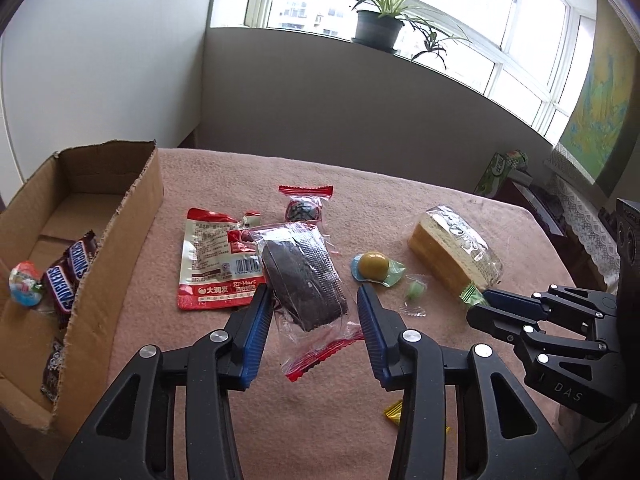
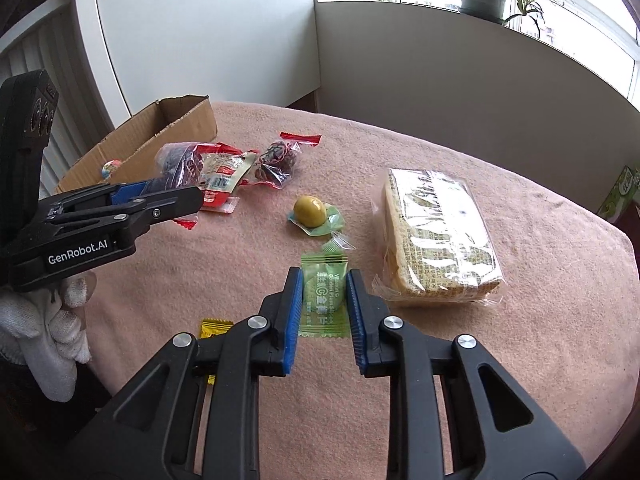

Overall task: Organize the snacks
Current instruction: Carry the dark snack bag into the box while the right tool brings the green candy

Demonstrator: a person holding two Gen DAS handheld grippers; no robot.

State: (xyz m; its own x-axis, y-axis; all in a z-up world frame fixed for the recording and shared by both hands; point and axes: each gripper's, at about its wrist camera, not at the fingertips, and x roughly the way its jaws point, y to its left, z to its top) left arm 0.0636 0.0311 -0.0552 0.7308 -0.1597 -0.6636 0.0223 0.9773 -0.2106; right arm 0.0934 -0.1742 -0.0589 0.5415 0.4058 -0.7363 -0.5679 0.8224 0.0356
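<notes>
Pink cloth (image 2: 440, 360); brown cardboard box (image 1: 132, 216); green sweet wrapper (image 2: 324, 292); red-edged clear packet (image 1: 308, 280) around dark cake; yellow-green sweet (image 2: 309, 211); blue ribbed pads (image 2: 294, 316).

Daylit window (image 1: 472, 20) with potted plant (image 1: 380, 26) above grey wall (image 1: 340, 104).

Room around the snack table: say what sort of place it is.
Probably a room in a home: a potted plant on a wide window sill, a pink cloth-covered table, and lace-draped furniture beside it.
</notes>
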